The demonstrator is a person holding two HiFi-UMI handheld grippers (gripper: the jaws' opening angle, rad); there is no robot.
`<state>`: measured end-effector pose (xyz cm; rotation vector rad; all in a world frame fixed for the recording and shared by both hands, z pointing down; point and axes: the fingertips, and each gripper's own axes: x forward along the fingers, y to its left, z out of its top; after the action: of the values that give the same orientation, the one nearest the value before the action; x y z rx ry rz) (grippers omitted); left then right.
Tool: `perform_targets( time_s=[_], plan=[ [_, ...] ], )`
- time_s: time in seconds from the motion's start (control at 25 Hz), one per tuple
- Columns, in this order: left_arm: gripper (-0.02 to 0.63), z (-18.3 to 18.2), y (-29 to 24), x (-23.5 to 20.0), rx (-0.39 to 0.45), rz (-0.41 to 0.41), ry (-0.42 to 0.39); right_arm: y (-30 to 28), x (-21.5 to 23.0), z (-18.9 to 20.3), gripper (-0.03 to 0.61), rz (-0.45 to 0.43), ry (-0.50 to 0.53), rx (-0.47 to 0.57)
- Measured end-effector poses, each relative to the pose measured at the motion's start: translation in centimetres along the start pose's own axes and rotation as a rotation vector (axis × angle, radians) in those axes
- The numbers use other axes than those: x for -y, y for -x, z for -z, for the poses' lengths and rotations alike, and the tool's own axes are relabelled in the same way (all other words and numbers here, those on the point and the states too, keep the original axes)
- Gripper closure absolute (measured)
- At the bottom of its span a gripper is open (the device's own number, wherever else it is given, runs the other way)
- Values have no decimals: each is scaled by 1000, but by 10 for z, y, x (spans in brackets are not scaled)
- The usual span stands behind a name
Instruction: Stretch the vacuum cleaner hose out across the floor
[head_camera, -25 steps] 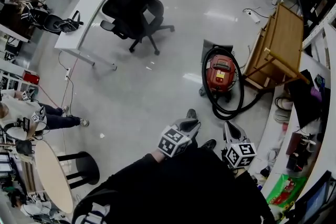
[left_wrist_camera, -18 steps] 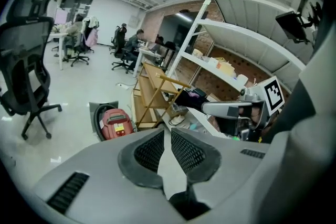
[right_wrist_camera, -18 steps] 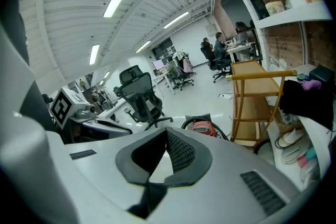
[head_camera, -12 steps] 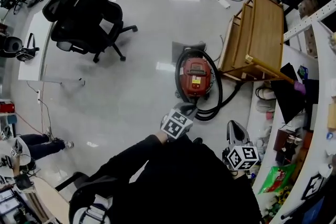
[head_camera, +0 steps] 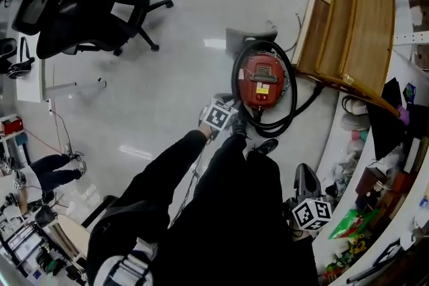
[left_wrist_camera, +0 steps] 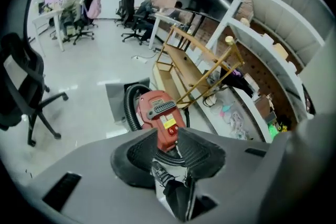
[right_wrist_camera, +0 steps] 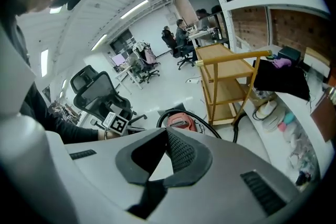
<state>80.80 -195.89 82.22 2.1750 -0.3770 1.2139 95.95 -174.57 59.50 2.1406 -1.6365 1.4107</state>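
The red vacuum cleaner [head_camera: 263,80] stands on the floor with its black hose [head_camera: 236,80] coiled around it; one end runs off toward the wooden rack. My left gripper [head_camera: 237,119] reaches down to the hose's near loop at the cleaner's left front. Its jaws are opening, slightly apart, with nothing pressed between them. In the left gripper view the cleaner [left_wrist_camera: 160,113] and hose [left_wrist_camera: 129,107] lie beyond that gripper [left_wrist_camera: 170,136]. My right gripper [head_camera: 303,171] hangs back at my right side, shut and empty; it [right_wrist_camera: 167,136] looks toward the cleaner [right_wrist_camera: 181,123].
A wooden shelf rack [head_camera: 355,17] lies tilted just right of the cleaner. A black office chair [head_camera: 80,3] stands at the upper left. My shoe [head_camera: 266,146] is near the hose loop. Cluttered shelving [head_camera: 395,164] lines the right wall. A seated person [head_camera: 47,171] is far left.
I have moved closer to the cleaner. The left gripper has reached forward down to the hose beside it. The right gripper has stayed back at my side.
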Motion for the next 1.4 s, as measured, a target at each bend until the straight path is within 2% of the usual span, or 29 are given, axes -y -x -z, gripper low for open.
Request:
perform_targets(
  time_s=[0.12,0.24,0.44,0.6,0.68,0.76,0.8,0.84,0.88,1.04,1.2,1.4],
  plan=[
    [355,10,-47,-33,-50,10,145,-6,11,2,565,28,-103,5],
    [307,19,-87,-65,-99,-15,226,-9,19,9,565,58,-144,-13],
    [304,29,-135,-104,-145,-65,336,-10,39,29,565,121,-197,-65],
    [304,38,-166,-125,-158,-95,411,-12,42,33,565,144,-178,-69],
    [305,41,-175,-127,-164,-78,444,-11,38,39,565,143,-148,-89],
    [308,42,-178,-114,-166,-11,493,-8,35,43,565,145,-121,-113],
    [344,40,-178,-105,-158,23,511,-7,34,44,565,148,-111,-123],
    [414,36,-177,-97,-139,45,522,-5,34,43,565,152,-102,-129],
    [428,31,-174,-91,-112,53,529,-5,34,41,565,154,-95,-131],
    [430,7,-144,-72,-11,65,499,-5,22,27,565,132,-59,-117],
    [430,-8,-115,-17,-24,167,320,-6,2,10,565,82,2,-89],
    [430,-16,-70,45,43,181,109,-2,-19,-12,565,31,77,-39]
  ],
)
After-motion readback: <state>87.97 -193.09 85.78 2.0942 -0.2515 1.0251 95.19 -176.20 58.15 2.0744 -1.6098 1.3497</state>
